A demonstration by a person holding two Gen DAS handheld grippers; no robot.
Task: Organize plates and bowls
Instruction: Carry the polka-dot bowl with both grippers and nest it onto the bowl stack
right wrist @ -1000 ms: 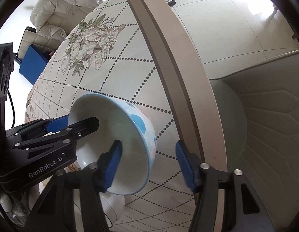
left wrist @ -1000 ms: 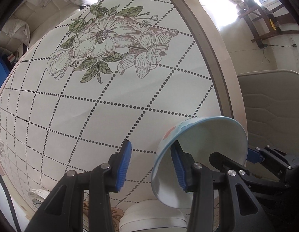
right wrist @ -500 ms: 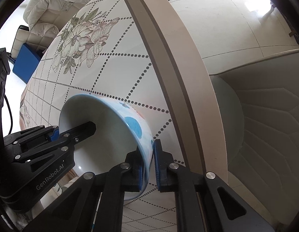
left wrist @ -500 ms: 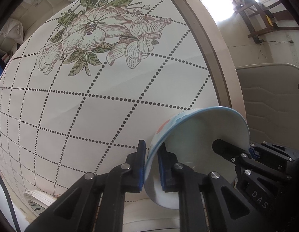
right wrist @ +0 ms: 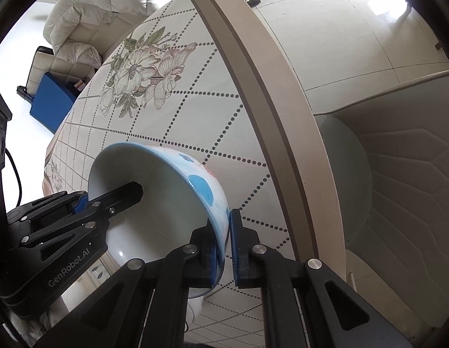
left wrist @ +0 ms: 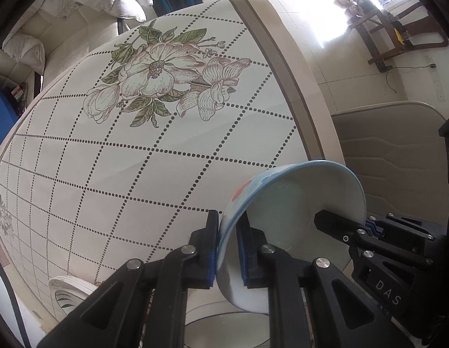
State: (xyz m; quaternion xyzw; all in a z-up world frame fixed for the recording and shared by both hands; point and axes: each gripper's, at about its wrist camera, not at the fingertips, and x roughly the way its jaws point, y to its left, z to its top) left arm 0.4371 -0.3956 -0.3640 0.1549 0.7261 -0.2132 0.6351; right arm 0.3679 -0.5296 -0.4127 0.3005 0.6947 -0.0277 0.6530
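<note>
A white bowl with a blue rim and blue and orange spots outside hangs tilted over the floral tablecloth. My left gripper is shut on its near rim, one pad inside and one outside. On the opposite rim my right gripper is shut the same way. Each gripper shows in the other's view: the right gripper at the bowl's far edge, the left gripper likewise. The bowl shows a bare inside. A white dish lies right below it.
A stack of plates with a green leaf print sits at the table's near left. The round table has a tan rim. A beige chair stands close at the right. White jackets lie on a sofa beyond.
Both grippers stood open around the bowl's rim a second ago and have closed on it. The bowl has risen a little above the dish below.
</note>
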